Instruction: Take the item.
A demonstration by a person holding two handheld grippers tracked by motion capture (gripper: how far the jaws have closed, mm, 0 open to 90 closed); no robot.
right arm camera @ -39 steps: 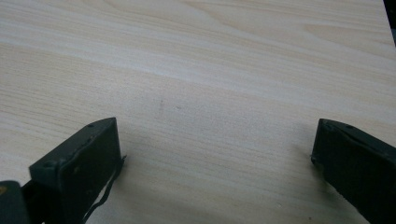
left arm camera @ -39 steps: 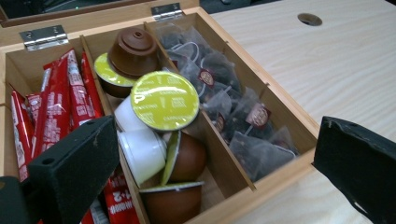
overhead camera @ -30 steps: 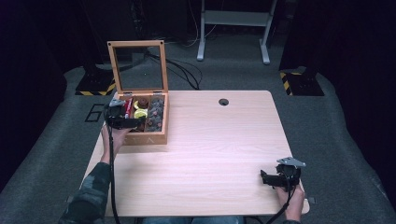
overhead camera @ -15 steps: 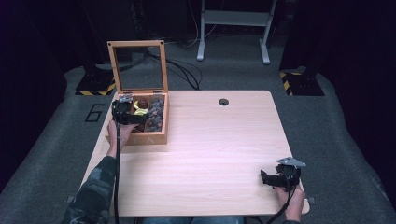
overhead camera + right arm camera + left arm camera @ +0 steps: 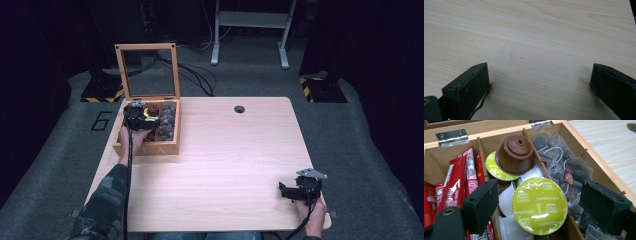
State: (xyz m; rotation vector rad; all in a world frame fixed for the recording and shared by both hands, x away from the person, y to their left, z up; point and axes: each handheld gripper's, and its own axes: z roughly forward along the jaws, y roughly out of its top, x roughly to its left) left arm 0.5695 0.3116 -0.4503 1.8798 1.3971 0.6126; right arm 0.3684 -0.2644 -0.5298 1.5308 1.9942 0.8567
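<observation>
**Left claw open over the capsules in the box**

A wooden box [image 5: 146, 148] stood at the left of the tabletop [image 5: 220, 165], its glass lid [image 5: 148, 70] upright. The left claw [image 5: 141, 118] hung over the box with its jaws spread wide and nothing between them. In the left gripper view, the left claw [image 5: 541, 205] straddled the middle compartment, where a green-lidded capsule [image 5: 539, 205] marked "Cappuccino" lay on top, tilted toward the camera. Behind it a brown capsule [image 5: 514, 153] rested on another green lid [image 5: 495, 170], and white capsules [image 5: 506, 200] sat beneath. Red sachets [image 5: 461, 180] filled the compartment on one side; tea bags [image 5: 556, 155] filled the other.

The right claw [image 5: 292, 191] was near the tabletop's right front corner, well apart from the box. In the right gripper view, the right claw [image 5: 537, 87] stood open over bare wood, gripping nothing.
</observation>
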